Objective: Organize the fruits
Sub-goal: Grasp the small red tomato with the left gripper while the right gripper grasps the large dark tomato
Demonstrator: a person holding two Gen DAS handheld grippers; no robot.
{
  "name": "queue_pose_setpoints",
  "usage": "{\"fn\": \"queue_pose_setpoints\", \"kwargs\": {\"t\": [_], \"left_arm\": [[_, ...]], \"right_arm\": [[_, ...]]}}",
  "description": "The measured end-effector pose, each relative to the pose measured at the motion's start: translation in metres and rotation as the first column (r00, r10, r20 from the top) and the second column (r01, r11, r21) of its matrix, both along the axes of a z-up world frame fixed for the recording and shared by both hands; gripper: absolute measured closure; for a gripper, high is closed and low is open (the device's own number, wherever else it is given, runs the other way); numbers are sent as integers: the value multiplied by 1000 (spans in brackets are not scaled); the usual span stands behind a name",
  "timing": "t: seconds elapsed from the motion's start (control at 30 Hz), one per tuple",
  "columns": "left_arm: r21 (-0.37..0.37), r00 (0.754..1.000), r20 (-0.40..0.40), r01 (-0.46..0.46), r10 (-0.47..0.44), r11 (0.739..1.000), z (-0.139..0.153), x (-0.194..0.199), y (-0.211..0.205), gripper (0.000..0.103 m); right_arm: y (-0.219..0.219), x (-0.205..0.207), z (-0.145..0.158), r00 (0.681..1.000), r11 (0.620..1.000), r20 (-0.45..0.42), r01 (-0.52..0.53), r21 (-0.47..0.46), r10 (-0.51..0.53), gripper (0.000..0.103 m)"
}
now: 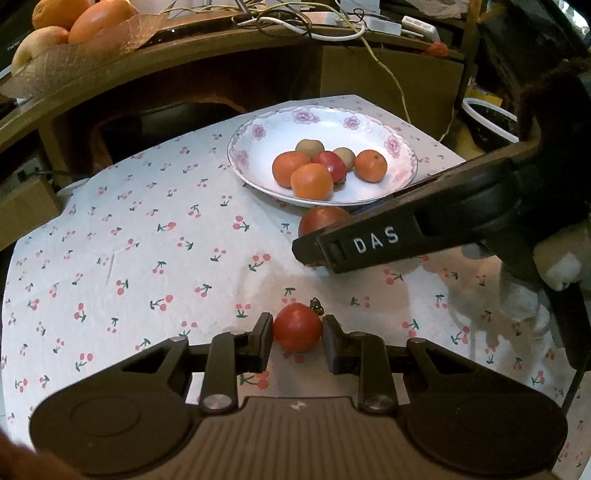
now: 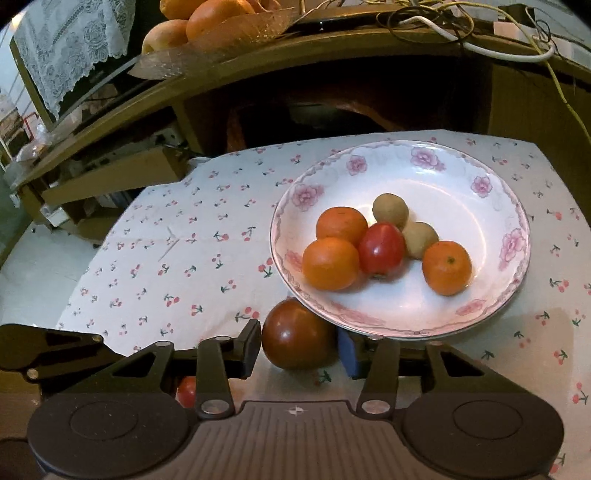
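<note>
A flowered white plate (image 1: 376,133) (image 2: 461,177) holds three oranges, a red tomato (image 2: 381,248) and two brown kiwis. My left gripper (image 1: 297,334) has its fingers around a small red tomato (image 1: 297,332) resting on the cherry-print cloth; the pads sit at its sides, contact is unclear. My right gripper (image 2: 298,339) brackets a larger dark red tomato (image 2: 298,334) beside the plate's near rim, with small gaps at each side. That tomato (image 1: 323,218) shows in the left wrist view behind the right gripper's body (image 1: 406,236). The small tomato (image 2: 187,391) peeks under the right gripper.
A wooden shelf (image 2: 258,62) runs behind the table, carrying a tray of large oranges (image 2: 214,14) and tangled cables (image 1: 303,22). A dark opening lies under the shelf. The cloth's left edge (image 2: 110,243) drops off to the floor.
</note>
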State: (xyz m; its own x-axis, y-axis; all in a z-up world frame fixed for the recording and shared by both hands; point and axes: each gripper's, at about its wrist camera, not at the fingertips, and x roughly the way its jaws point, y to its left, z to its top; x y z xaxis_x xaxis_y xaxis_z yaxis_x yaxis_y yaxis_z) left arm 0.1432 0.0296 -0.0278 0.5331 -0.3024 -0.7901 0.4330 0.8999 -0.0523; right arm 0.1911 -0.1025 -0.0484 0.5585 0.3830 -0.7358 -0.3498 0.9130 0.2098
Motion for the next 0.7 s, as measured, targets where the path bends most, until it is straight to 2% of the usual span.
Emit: {"fn": "queue_pose_setpoints", "kwargs": {"t": [0.2, 0.47, 0.53, 0.7], "left_arm": [[-5, 1000, 5, 19, -19, 1000, 3, -1, -3, 69], [-18, 999, 18, 47, -46, 999, 7, -8, -12, 69], [-12, 998, 28, 54, -53, 998, 9, -11, -15, 69], [48, 999, 36, 35, -37, 998, 2, -12, -21, 69]], "right_arm": [[-13, -8, 6, 999, 1000, -35, -5, -22, 4, 63], [-49, -63, 12, 997, 995, -75, 2, -98, -9, 63], [-50, -73, 14, 999, 990, -54, -5, -141, -3, 63], [-51, -79, 13, 999, 989, -43, -32, -147, 26, 62]]}}
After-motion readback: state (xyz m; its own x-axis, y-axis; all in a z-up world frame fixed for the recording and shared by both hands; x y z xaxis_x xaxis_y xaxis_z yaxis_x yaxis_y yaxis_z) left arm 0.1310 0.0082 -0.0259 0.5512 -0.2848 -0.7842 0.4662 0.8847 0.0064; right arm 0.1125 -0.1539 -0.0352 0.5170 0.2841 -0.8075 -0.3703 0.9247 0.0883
